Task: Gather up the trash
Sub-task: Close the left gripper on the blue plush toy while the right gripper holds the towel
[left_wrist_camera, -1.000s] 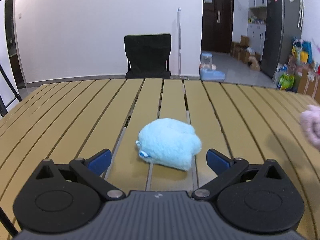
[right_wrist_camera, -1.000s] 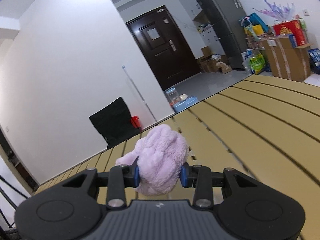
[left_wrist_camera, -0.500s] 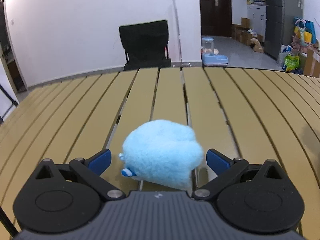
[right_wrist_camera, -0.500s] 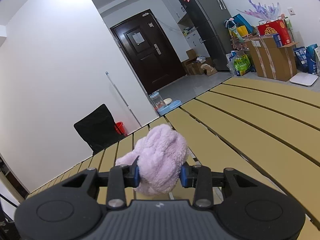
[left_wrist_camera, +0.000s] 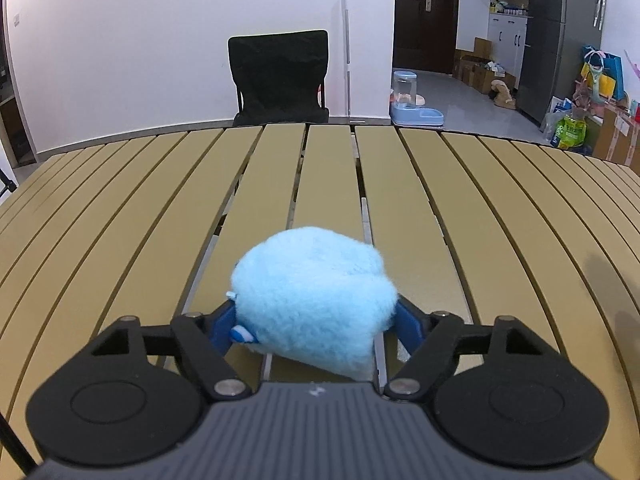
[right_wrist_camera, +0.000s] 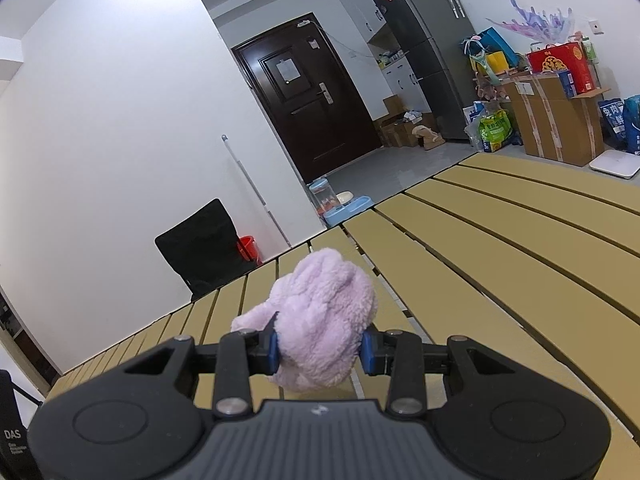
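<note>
Closer now than a second ago, the left gripper (left_wrist_camera: 316, 322) has come in over the blue fluffy ball (left_wrist_camera: 312, 300), which then lay well ahead of it on the slatted desk (left_wrist_camera: 460, 208) and now fills the gap between its blue fingertips (left_wrist_camera: 222, 326). Its jaws, spread wide a second ago, are closing, and the pads meet the fluff on both sides. The ball rests on the slats near the desk's middle, its longer side running across the gripper, a small striped tag (left_wrist_camera: 240, 334) poking out at the left end.

Across the desk the right gripper (right_wrist_camera: 320, 350) has its jaws drawn narrow and clamped on a lilac fluffy ball (right_wrist_camera: 320, 328), as it did a second ago. That ball bulges up and away between the pads, its long axis leaning toward the far edge, and appears raised off the slats. A black chair (left_wrist_camera: 280, 76) stands beyond the desk against the white wall.
</note>
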Demonstrator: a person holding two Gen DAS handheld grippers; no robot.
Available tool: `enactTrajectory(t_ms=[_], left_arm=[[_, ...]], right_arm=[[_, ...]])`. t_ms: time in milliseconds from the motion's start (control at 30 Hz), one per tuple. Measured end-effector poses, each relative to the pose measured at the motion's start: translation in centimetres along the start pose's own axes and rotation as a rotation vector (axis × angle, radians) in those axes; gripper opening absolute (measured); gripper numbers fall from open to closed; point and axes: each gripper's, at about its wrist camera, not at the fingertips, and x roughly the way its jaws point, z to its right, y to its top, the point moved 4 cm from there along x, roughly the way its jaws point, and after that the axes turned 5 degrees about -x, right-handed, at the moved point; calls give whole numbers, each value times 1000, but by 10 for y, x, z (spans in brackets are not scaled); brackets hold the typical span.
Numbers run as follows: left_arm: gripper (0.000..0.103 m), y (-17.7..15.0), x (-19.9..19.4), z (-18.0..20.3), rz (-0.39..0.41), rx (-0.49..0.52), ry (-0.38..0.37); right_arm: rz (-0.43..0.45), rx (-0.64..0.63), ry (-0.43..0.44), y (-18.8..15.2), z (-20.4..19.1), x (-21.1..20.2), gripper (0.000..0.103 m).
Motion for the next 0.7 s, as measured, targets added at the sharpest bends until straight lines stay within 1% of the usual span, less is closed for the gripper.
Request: enactTrajectory(t_ms=[233, 333, 433, 567, 700], left_arm=[[75, 0, -15, 2, 27, 9, 6], [75, -3, -29, 2, 47, 8, 8], [75, -7, -44, 0, 63, 3, -9], [75, -12, -67, -3, 89, 10, -11], [75, -15, -93, -8, 118, 6, -17]], right_arm=[[0, -24, 18, 1, -2, -5, 35], [-3, -35, 31, 2, -5, -10, 35], [-11, -55, 40, 0, -11, -14, 35], [-27, -109, 54, -4, -24, -22, 35], [-23, -153, 70, -3, -39, -37, 35]])
